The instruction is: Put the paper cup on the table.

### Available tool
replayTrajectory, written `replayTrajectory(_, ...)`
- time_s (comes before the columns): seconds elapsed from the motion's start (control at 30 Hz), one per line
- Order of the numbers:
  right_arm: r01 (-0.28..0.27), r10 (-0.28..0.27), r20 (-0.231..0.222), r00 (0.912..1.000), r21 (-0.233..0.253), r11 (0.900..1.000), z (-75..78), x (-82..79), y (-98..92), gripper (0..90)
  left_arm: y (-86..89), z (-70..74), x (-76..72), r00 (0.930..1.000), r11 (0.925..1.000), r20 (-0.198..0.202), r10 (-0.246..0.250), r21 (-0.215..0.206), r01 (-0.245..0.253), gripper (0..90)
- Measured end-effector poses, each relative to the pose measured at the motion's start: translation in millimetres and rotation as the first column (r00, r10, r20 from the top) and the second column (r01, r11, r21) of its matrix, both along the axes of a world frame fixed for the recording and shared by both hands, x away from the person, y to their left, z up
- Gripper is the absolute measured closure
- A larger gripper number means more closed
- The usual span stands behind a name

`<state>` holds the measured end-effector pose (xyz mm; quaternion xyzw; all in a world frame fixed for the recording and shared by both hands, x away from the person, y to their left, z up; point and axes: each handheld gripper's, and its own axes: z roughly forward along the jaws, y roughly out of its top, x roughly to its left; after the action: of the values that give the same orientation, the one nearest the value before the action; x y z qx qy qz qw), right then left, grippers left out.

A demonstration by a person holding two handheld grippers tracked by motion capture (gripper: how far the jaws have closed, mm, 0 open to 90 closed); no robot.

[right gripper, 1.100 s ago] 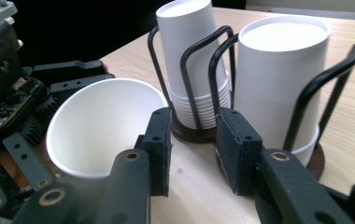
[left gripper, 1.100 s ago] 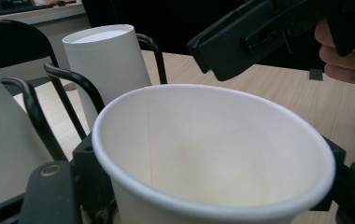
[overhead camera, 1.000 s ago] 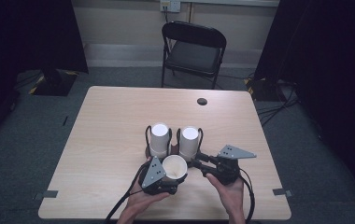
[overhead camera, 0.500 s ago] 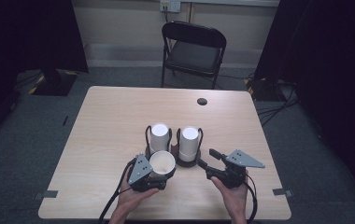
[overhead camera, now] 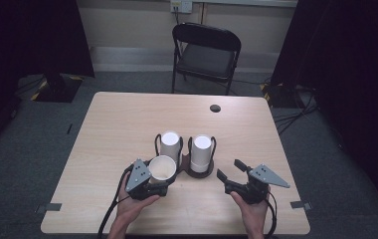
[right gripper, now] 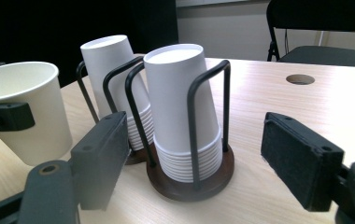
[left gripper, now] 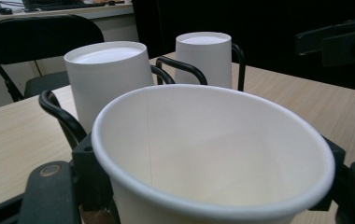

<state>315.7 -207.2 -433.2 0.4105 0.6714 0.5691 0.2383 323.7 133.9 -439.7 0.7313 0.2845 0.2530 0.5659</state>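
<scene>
Near the front edge of the wooden table (overhead camera: pixel 117 124), a little left of its middle, the left gripper (overhead camera: pixel 153 185) is clamped on a single paper cup (overhead camera: pixel 162 168), which stands mouth-up between the jaws and clear of the tabletop as far as the high view lets one judge. From the left gripper view the cup's open rim (left gripper: pixel 213 149) sits close before the camera, empty and white inside, with a thin seam running down its inner wall. Just behind it, about the middle of the table, stands a dark wire cup holder (overhead camera: pixel 200 172) with a round brown base; it carries two stacks of upturned paper cups, the left stack (overhead camera: pixel 170 144) and the right stack (overhead camera: pixel 201 152), each ringed by black wire hoops. The held cup is just beside the left stack; whether it touches the holder cannot be told. The right gripper (overhead camera: pixel 231 171) rests toward the front right part of the table, its jaws spread wide apart with nothing between them, pointed at the holder. In the right gripper view the right stack (right gripper: pixel 185 112) stands nearest, the left stack (right gripper: pixel 115 88) leans slightly behind it. A small round hole (overhead camera: pixel 215 108) lies near the far edge, and a black folding chair (overhead camera: pixel 204 55) stands beyond the table.
</scene>
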Motion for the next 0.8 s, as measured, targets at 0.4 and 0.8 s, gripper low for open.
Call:
replayTrajectory(0.4,0.047,-0.047,0.019,0.9987,0.012,0.999,-11.2,-4.5,-7.8,15.9,20.8,2.6,5.0,0.9980,0.9977,0.000,0.064,-0.021,-0.064,23.9)
replayTrajectory(0.8,0.083,-0.082,0.012,0.9965,-0.013,0.997,-20.7,-5.1,-11.8,15.2,39.4,7.5,14.1,0.9914,0.9900,-0.003,0.131,-0.052,-0.131,24.1)
